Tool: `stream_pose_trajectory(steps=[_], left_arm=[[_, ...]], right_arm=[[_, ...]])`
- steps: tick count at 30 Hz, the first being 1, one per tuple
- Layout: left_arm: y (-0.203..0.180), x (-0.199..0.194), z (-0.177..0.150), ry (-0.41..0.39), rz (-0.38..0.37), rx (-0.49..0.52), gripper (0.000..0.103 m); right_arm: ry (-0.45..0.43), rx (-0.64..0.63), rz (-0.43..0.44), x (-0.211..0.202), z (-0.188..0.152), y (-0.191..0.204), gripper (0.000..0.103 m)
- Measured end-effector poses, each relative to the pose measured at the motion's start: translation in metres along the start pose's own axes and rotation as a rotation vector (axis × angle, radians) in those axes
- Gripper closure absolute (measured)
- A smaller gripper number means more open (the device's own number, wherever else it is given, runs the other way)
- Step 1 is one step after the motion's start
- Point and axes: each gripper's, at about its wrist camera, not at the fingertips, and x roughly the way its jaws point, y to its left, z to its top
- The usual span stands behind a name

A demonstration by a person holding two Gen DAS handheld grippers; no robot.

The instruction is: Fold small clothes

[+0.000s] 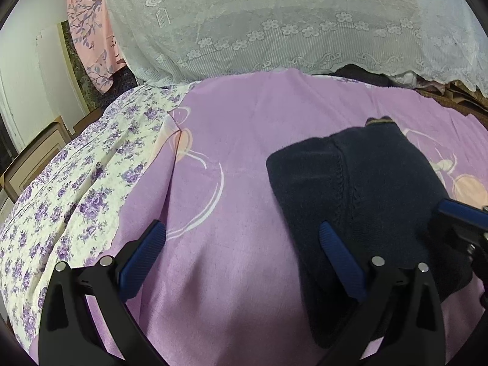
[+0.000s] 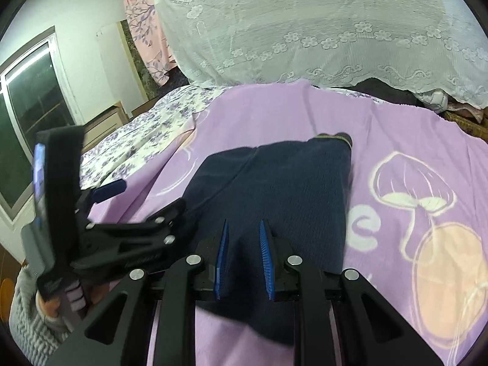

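Observation:
A dark navy knitted garment (image 1: 350, 195) lies folded on the purple blanket (image 1: 244, 140). My left gripper (image 1: 241, 231) is open wide, its right finger over the garment's left part, its left finger over bare blanket. In the right wrist view the garment (image 2: 274, 189) lies straight ahead. My right gripper (image 2: 244, 228) has its blue pads (image 2: 224, 244) a narrow gap apart, with the garment's near edge between them. The left gripper (image 2: 128, 213) shows at the left of that view, and the right gripper (image 1: 457, 216) shows at the right edge of the left wrist view.
A floral purple-and-white sheet (image 1: 76, 189) covers the bed's left side. A white lace cover (image 1: 274, 24) drapes over a bulky pile behind the blanket. A pink floral cloth (image 1: 88, 30) hangs at the back left. A window (image 2: 27, 116) is at the far left.

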Motion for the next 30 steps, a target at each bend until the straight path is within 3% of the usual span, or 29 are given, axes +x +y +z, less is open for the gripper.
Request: stream_pose_trajectory(steps=[10,18,25,30], left_arm=[[-0.009,0.021,-0.001,0.025,0.032,0.021,0.004],[-0.008,0.018,0.0,0.03,0.022,0.013,0.004],[-0.005,0.012,0.027,0.01,-0.005,-0.012,0.004],[-0.015,0.03,0.051,0.025,0.003,0.015,0.004]], right_arm=[[0.049,0.039,0.002,0.036,0.005,-0.016,0.082],[0.036,0.05,0.017,0.029,0.003,-0.017,0.081],[0.003,0.034,-0.013,0.018,0.018,-0.018,0.08],[0.023,0.057,-0.033,0.033,0.041,-0.03,0.08]])
